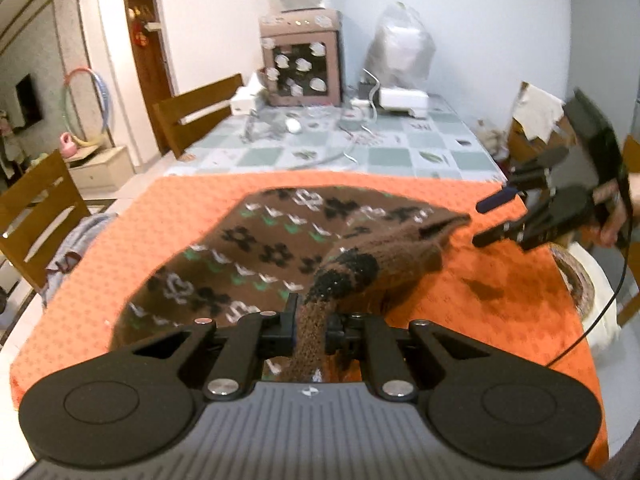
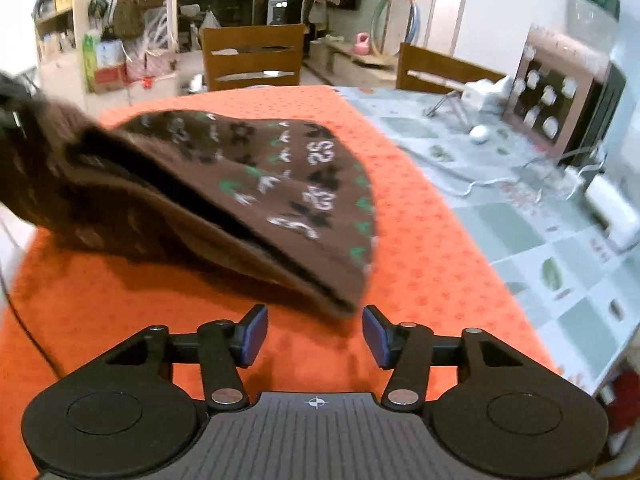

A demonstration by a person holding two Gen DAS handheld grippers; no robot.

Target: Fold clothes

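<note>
A narrow strip of the brown patterned sweater (image 1: 256, 256) is pinched tight between the nearly closed fingers of the left gripper (image 1: 310, 326), lifted off the orange cloth (image 1: 192, 200). Nothing is held by the right gripper (image 2: 315, 334): its blue-padded fingers (image 2: 256, 334) are spread apart just short of the sweater's hem. The rest of the sweater is spread on the orange cloth, beside the checked tablecloth (image 2: 520, 220).

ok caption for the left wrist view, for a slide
Left claw shut on a brown sweater over the orange cloth; right claw open beside it.
</note>
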